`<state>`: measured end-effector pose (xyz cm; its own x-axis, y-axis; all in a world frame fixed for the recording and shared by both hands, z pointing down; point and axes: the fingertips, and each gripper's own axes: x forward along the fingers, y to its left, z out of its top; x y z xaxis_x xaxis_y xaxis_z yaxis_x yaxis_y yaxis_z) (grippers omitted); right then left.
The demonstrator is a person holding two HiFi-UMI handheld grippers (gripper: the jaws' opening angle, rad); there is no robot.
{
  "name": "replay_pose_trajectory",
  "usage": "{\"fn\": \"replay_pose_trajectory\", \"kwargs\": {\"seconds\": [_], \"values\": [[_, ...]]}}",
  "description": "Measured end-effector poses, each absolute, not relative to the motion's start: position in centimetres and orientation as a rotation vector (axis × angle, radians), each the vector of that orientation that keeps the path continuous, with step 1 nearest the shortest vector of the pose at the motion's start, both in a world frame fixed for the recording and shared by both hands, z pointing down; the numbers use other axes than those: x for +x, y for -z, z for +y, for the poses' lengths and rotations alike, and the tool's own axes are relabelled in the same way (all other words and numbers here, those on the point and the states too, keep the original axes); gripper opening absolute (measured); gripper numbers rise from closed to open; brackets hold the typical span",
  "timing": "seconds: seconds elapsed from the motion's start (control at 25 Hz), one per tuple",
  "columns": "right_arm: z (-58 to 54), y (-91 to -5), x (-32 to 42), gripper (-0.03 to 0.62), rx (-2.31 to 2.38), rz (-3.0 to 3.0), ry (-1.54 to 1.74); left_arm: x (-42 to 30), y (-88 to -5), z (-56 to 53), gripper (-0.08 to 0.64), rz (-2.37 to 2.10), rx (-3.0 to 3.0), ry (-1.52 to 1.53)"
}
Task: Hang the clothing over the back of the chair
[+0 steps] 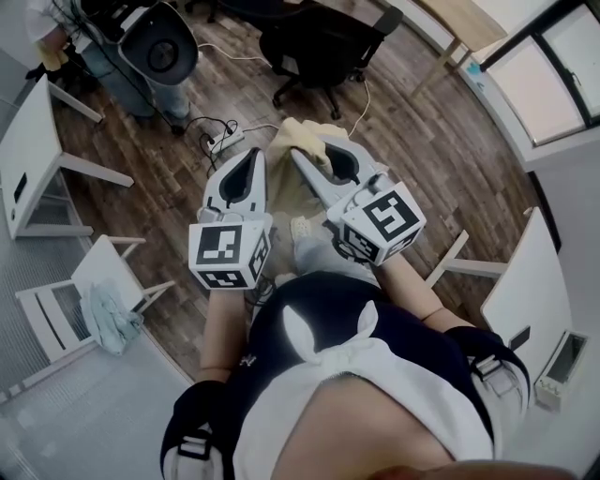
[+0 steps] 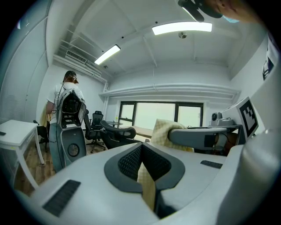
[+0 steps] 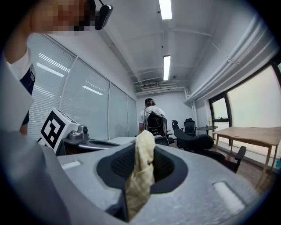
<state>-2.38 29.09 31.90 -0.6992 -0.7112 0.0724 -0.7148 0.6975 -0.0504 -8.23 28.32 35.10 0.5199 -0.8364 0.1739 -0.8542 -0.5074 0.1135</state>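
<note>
Both grippers pinch the yellow checked clothing: left gripper nearly closed on a thin fold, right gripper wider on a thicker bunch; clothing held btw. them, above the floor.

Two claws show, the left claw and the right claw, each with one marker cube, so two cubes: and. One yellow garment. Two white desks, and, and one wooden desk. One white chair with one blue cloth. One black office chair in the head view. One power strip. Two ceiling lights, and. One other person.
</note>
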Motion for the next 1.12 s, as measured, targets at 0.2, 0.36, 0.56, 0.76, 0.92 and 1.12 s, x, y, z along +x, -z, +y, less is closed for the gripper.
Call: {"fn": "replay_pose_trajectory", "kwargs": {"seconds": [0.2, 0.36, 0.56, 0.76, 0.92, 1.12], "values": [[25.0, -32.0, -2.2, 0.077, 1.189, -2.854, -0.123, -8.2, -35.1, 24.3, 0.006, -1.459, 2.567, -0.152], [22.4, -32.1, -2.4, 0.077, 1.18, -2.855, -0.12, -8.5, -35.1, 21.8, 0.006, -1.473, 2.557, -0.15], [19.0, -32.4, -2.4, 0.077, 1.164, -2.857, -0.133, -8.5, -35.4, 18.7, 0.006, -1.482, 2.545, -0.155], [16.2, -32.6, -2.8, 0.077, 1.137, -2.86, -0.143, -8.8, -35.7, 15.9, 0.006, -1.497, 2.524, -0.161], [13.8, -32.9, -2.6, 0.077, 1.105, -2.871, -0.153, -8.4, -36.1, 13.6, 0.006, -1.512, 2.507, -0.163], [10.9, -32.9, -2.1, 0.077, 1.056, -2.898, -0.152, -7.5, -36.6, 10.7, 0.006, -1.53, 2.488, -0.171]]}}
